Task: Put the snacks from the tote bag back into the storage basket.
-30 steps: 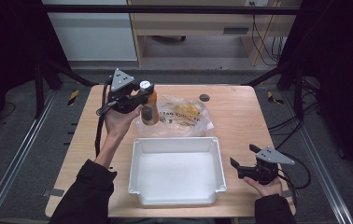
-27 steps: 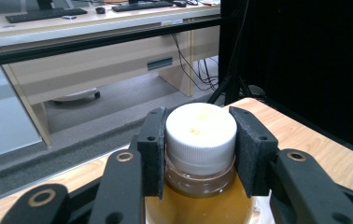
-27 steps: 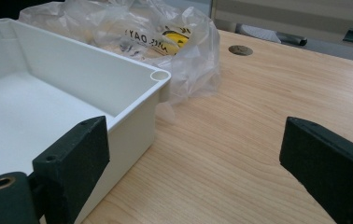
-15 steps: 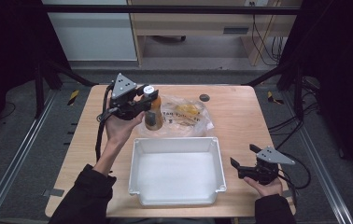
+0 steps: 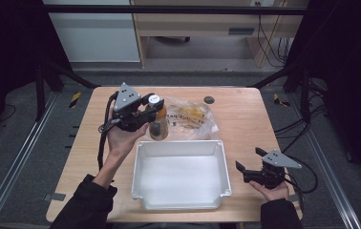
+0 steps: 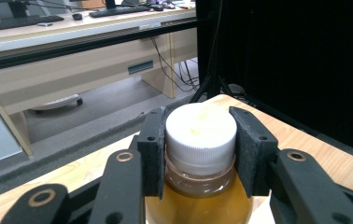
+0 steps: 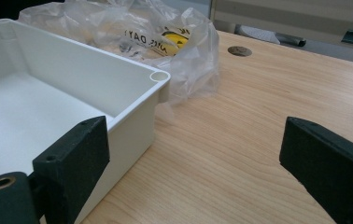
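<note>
Since a second ago: left gripper (image 5: 146,116) with bottle (image 5: 158,125) shifted right and nearer, from over far-left desk (image 5: 245,119) toward far-left corner of tray (image 5: 181,145); bottle base now just above and beside tray's far rim. Right gripper (image 5: 245,168) unchanged, parked at near right.

Room and edges, largest first: wooden desk bare along left strip and across right half; small dark round disc (image 5: 209,99) near far edge, well apart from everything. White tray at near centre, inside bare, near rim close to desk's near edge; right wall just beside right gripper in right gripper view, tray corner (image 7: 159,77) near bag. Crumpled clear plastic bag (image 5: 191,118) just beyond tray's far rim, touching or nearly touching it, right of bottle.

Writing: dark print on bag (image 7: 139,38), upside-down in right gripper view, partly reads "DAY"; rest not legible. Yellow patch beside print.

Left gripper's fingers (image 6: 154,154) clamped on bottle neck under white cap (image 6: 200,133), bottle upright, amber liquid inside, held off desk. Right gripper's fingers (image 7: 74,161) spread wide, nothing between, low over bare desk.
</note>
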The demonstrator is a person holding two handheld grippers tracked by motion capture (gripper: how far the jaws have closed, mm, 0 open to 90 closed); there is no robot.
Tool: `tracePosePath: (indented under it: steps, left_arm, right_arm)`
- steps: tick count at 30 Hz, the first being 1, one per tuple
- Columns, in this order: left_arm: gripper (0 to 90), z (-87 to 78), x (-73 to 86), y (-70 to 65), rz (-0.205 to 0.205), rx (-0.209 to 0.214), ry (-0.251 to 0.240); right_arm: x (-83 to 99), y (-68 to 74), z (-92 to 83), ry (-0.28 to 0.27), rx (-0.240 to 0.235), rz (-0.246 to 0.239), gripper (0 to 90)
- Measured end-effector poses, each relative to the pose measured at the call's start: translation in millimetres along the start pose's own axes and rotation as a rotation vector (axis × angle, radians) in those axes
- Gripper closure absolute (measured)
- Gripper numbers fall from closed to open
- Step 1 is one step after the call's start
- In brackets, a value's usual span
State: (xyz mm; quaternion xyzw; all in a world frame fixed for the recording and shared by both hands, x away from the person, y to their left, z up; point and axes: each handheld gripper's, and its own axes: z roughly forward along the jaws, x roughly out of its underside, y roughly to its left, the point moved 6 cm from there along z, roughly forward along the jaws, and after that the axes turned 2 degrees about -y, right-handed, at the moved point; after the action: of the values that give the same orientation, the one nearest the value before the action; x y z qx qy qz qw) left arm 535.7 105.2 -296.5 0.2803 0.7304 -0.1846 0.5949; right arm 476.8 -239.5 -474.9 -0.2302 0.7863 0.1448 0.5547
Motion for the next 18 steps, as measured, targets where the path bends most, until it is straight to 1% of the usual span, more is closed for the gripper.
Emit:
tracePosePath:
  steps: [6,9,12,18]
  left_arm:
    - [58.9,-6.9,3.4,-10.5,-0.007,0.024,-0.006]
    - [58.9,-10.6,6.8,-15.1,0.004,0.037,0.001]
    - [58.9,-13.9,10.9,-18.9,0.005,0.044,0.002]
    - [58.9,-19.8,21.6,-24.5,-0.006,0.064,0.009]
  right_arm:
    - [-0.1,-0.1,-0.1,-0.001,0.000,-0.001,8.8]
    - [-0.1,0.0,0.0,0.000,0.000,-0.002,8.8]
    - [-0.2,-0.1,-0.2,-0.001,0.000,-0.003,8.8]
    - [-0.3,0.3,-0.2,0.000,-0.001,-0.003,8.7]
